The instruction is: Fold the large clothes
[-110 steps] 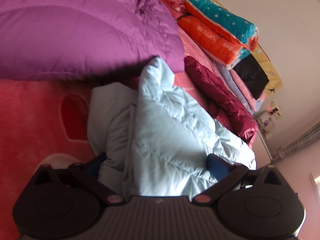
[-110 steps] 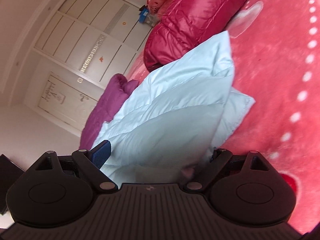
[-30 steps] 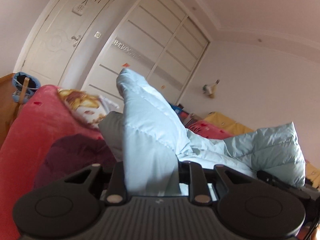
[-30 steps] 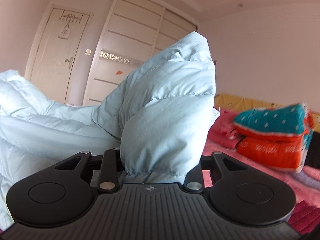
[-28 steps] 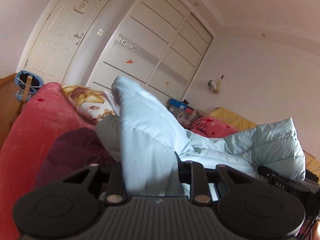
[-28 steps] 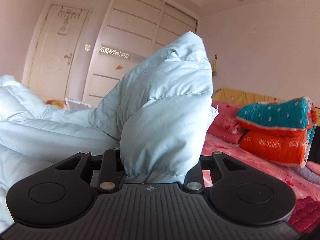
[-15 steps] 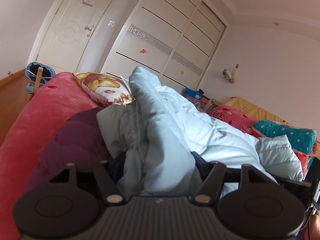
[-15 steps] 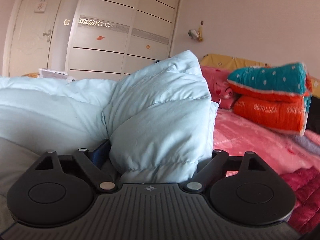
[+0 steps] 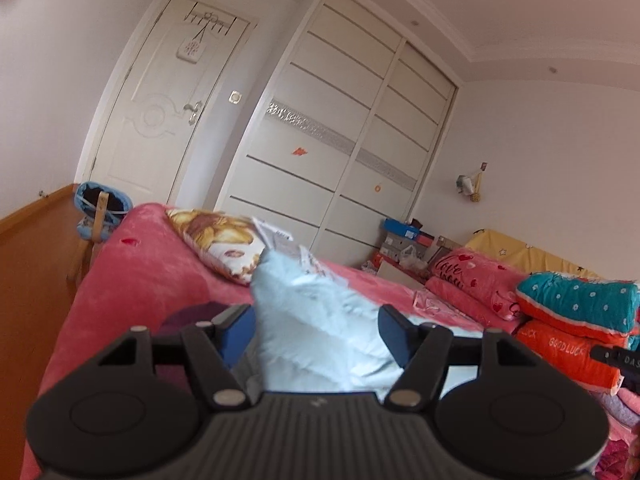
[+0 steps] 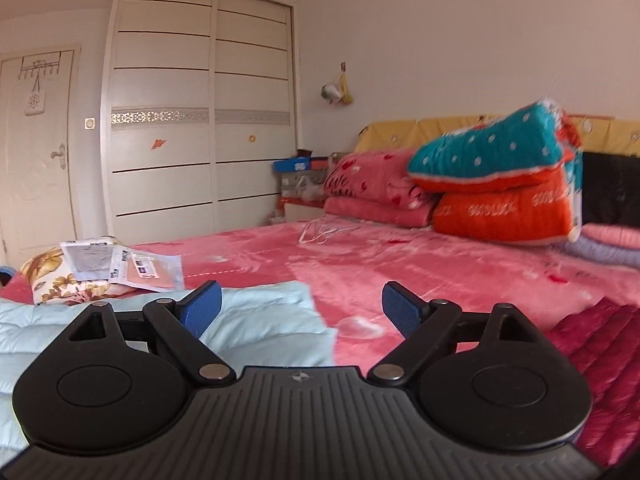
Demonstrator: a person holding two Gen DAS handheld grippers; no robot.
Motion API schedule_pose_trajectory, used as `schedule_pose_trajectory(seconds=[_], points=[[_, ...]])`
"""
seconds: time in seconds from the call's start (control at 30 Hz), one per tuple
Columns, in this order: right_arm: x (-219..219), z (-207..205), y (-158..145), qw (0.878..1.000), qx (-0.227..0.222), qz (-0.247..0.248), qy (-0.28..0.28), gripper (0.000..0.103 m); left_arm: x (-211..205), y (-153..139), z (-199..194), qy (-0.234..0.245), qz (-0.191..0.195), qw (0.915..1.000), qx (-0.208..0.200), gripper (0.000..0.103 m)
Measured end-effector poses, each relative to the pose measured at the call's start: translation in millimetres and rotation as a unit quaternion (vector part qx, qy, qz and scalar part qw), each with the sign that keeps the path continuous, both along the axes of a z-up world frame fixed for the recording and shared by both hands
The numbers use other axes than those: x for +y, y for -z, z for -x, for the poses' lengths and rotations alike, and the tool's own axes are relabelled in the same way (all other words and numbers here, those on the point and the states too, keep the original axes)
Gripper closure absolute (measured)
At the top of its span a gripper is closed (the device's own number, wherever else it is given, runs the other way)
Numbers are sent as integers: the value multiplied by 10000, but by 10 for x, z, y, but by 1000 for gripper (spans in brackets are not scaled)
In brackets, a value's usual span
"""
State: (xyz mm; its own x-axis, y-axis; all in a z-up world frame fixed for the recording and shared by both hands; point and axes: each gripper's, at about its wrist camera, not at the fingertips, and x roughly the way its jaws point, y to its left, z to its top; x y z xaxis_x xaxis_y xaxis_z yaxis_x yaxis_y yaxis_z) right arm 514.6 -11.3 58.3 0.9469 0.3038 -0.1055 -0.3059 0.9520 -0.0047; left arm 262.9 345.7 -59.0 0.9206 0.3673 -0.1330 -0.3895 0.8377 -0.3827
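One big bed [image 10: 460, 276] with a pink cover fills the room, and behind it stand one white wardrobe [image 10: 200, 120] with sliding doors and one white door [image 9: 160, 108]. On the bed lies one light blue puffy coat [image 9: 320, 344], spread low and crumpled near its front edge. At the head of the bed sit two folded quilts in a stack, one teal quilt [image 10: 488, 152] with white dots on top of one orange quilt [image 10: 504, 212], and just beside them one pink pillow [image 10: 372, 184] with hearts. One dark red coat [image 10: 600, 344] lies at the right, and one flowery pillow [image 9: 220, 240] lies near the far corner with some flat packets on it. There are two tongs. The left tongs [image 9: 316, 334] have just been opening and now stand part open; a fold of the blue coat rises between the blue pads, but they do not press on it. The right tongs [image 10: 300, 312] have also just been opening and stand wide apart, holding nothing. The edge of the blue coat lies below and behind their left pad, while pink bed cover shows between the pads.
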Motion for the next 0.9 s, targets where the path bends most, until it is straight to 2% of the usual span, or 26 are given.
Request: schedule_pose_trajectory(seconds=[0.1, 0.17, 0.27, 0.37, 0.6, 0.9], points=[[-455, 425, -5, 9999, 104, 83, -58, 0, -168, -120, 117, 39, -190, 9998, 107, 31], [-547, 643, 29, 9994, 231, 181, -198, 0, -314, -144, 246, 108, -266, 9994, 196, 28], [-876, 1067, 198, 9973, 421, 402, -438, 0, -539, -129, 412, 334, -374, 9978, 427, 24], [-1063, 1529, 412, 9942, 808, 522, -470, 0, -784, -121, 619, 543, -472, 9953, 641, 20], [-1414, 2429, 785, 9865, 1595, 103, -368, 0, -1260, -85, 1278, 1006, -561, 9878, 1051, 9], [-1695, 3394, 726, 9834, 1728, -256, -482, 0, -1698, -126, 2198, 1281, -820, 9779, 1432, 1]])
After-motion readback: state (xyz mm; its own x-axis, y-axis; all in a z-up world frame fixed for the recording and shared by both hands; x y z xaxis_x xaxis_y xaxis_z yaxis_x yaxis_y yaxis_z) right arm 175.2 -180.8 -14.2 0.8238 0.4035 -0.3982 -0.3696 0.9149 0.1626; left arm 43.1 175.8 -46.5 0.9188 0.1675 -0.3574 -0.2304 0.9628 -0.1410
